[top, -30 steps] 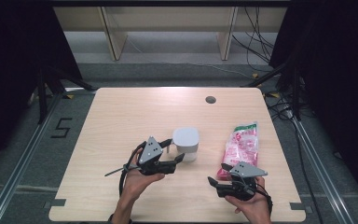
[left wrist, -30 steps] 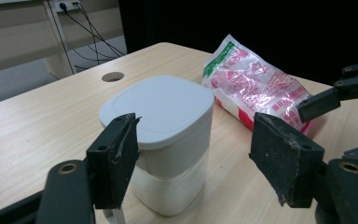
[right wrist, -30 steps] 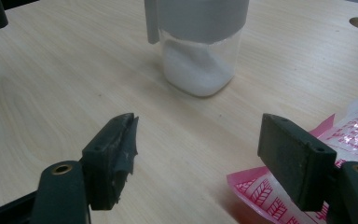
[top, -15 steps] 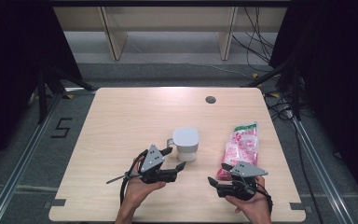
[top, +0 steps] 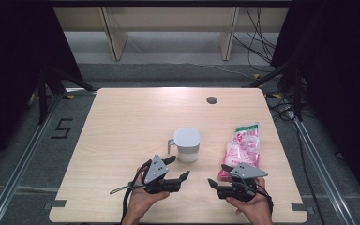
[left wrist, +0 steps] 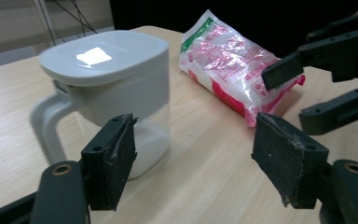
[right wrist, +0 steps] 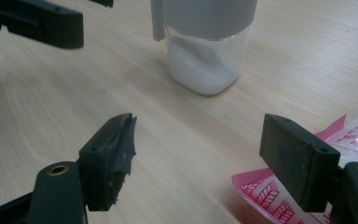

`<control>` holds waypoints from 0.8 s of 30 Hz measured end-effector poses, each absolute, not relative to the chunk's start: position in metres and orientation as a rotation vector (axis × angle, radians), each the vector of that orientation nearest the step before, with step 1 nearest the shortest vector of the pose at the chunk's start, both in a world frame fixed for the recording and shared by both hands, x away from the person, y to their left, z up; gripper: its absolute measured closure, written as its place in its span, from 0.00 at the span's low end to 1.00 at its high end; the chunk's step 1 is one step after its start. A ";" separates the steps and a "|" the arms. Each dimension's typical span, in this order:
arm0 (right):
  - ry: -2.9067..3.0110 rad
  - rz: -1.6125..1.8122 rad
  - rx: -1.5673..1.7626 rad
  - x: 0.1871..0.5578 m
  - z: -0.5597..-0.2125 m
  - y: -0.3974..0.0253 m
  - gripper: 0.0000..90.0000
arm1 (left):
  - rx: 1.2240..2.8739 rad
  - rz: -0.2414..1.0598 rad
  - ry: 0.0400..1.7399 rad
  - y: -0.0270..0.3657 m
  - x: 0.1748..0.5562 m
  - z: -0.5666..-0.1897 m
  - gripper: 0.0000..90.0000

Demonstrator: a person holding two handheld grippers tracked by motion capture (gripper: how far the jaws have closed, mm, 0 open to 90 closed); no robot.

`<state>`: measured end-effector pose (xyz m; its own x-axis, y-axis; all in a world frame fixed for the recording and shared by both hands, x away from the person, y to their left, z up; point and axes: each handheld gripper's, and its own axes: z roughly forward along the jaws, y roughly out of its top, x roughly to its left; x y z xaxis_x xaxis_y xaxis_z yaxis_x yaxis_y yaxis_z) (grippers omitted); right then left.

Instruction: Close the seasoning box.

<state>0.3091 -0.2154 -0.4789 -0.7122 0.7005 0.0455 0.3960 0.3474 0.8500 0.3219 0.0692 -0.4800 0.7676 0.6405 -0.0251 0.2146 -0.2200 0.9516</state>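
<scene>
A clear container [top: 186, 145] with a white lid, a handle on its left and white powder inside stands upright at the table's middle. A pink and red bag [top: 243, 147] lies flat to its right. My left gripper [top: 177, 168] is open just in front of the container, touching nothing. In the left gripper view the container [left wrist: 107, 93] is behind the left jaw and the bag [left wrist: 228, 65] farther right. My right gripper [top: 217, 175] is open at the bag's near end, empty. In the right gripper view the bag [right wrist: 279, 200] lies under the right jaw and the container [right wrist: 205, 60] ahead.
The light wooden table [top: 122, 122] has a round cable hole [top: 211, 100] at the back right. Its near edge runs just behind both hands. The right gripper [left wrist: 293, 95] faces my left one across a short gap.
The left gripper has drawn back from beside the container's handle toward the near edge and a little to the right. The right gripper, container and bag have stayed put.
</scene>
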 end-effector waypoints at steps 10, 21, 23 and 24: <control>2.302 1.292 0.972 0.307 -0.479 -0.213 0.29 | 1.788 0.439 0.671 0.067 0.314 -0.489 0.31; 2.338 1.272 0.986 0.302 -0.481 -0.214 0.26 | 1.802 0.412 0.682 0.069 0.295 -0.505 0.29; 2.347 1.264 1.032 0.298 -0.482 -0.214 0.24 | 1.824 0.442 0.689 0.071 0.292 -0.506 0.29; 2.347 1.264 1.032 0.298 -0.482 -0.214 0.24 | 1.824 0.442 0.689 0.071 0.292 -0.506 0.29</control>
